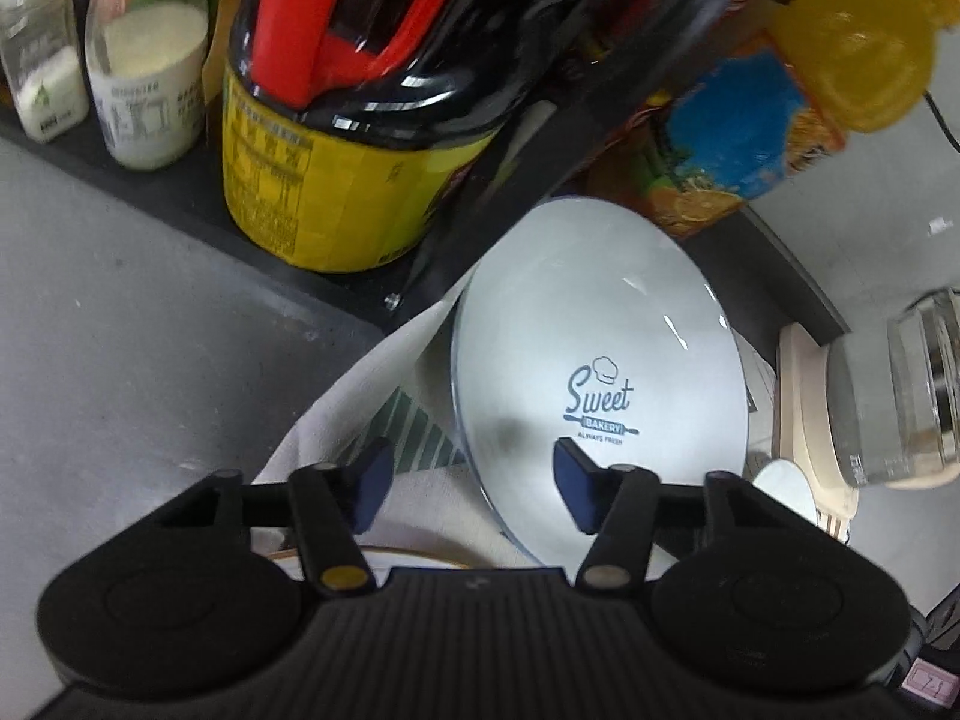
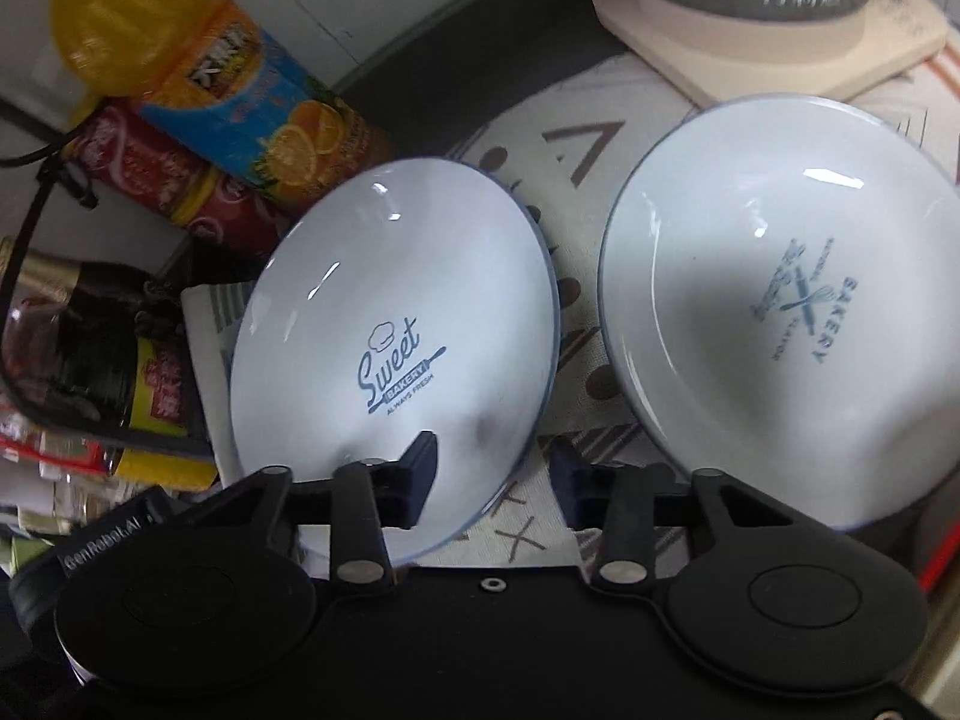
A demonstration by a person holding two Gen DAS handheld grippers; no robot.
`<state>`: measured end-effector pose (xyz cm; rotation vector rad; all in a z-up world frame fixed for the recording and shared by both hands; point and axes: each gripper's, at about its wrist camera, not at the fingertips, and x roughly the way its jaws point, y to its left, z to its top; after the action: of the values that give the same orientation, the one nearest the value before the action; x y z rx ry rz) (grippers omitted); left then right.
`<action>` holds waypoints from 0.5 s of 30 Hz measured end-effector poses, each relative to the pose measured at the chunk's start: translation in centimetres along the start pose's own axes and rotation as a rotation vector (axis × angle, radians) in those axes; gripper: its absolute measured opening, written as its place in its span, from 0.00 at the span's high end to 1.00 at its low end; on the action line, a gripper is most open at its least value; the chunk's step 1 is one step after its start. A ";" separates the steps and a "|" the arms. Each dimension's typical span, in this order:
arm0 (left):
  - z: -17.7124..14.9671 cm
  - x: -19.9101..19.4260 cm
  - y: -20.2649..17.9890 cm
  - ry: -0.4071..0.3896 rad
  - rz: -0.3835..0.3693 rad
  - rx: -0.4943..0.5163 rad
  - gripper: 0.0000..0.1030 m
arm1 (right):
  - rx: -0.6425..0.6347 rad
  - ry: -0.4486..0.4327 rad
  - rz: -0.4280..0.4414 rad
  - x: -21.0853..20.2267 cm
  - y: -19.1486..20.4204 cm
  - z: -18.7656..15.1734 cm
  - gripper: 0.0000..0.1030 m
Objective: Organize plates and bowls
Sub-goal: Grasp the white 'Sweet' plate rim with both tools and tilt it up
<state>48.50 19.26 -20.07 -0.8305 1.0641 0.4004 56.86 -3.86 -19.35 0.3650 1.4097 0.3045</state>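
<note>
A white "Sweet Bakery" plate point(image 1: 600, 372) lies on a patterned cloth point(image 1: 384, 426). My left gripper point(image 1: 474, 480) is open, its jaws straddling the plate's near left rim. In the right wrist view the same plate point(image 2: 396, 330) lies left of a second white "Bakery" plate point(image 2: 780, 300). My right gripper point(image 2: 492, 474) is open, its left finger over the first plate's near right rim and its right finger over the cloth point(image 2: 570, 180) between the two plates.
A dark shelf point(image 1: 180, 192) carries jars point(image 1: 144, 60), a yellow-labelled jar point(image 1: 324, 180) and an orange juice bottle point(image 1: 780, 108). A glass kettle on a cream base point(image 1: 888, 396) stands at the right; it also shows in the right wrist view point(image 2: 768, 30). Bottles point(image 2: 198, 90) crowd the left.
</note>
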 end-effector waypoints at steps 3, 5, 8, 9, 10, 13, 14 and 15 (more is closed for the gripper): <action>0.1 0.9 0.3 0.007 -0.006 -0.027 0.57 | 0.033 0.006 0.016 0.9 -0.5 0.2 0.69; 0.2 1.4 0.3 0.012 -0.010 -0.045 0.65 | 0.060 0.006 0.025 1.5 -1.0 0.3 0.72; 0.3 2.1 0.2 0.013 -0.021 -0.065 0.72 | 0.085 0.005 0.035 2.0 -1.4 0.3 0.74; 0.3 2.3 0.2 0.013 -0.013 -0.069 0.74 | 0.089 0.004 0.036 2.3 -1.5 0.3 0.75; 0.3 2.5 0.2 0.015 -0.006 -0.073 0.78 | 0.087 -0.006 0.044 2.4 -1.6 0.3 0.78; 0.2 2.8 0.3 0.000 -0.012 -0.080 0.89 | 0.056 -0.026 0.034 2.4 -1.3 0.1 0.79; 0.1 2.8 0.2 -0.003 -0.016 -0.080 0.90 | 0.050 -0.032 0.033 2.4 -1.3 0.0 0.83; -0.1 2.7 0.1 -0.010 -0.012 -0.076 0.90 | 0.048 -0.035 0.026 2.4 -1.4 0.0 0.86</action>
<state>49.60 19.03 -22.47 -0.9014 1.0396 0.4372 57.17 -4.10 -22.12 0.4265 1.3809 0.2842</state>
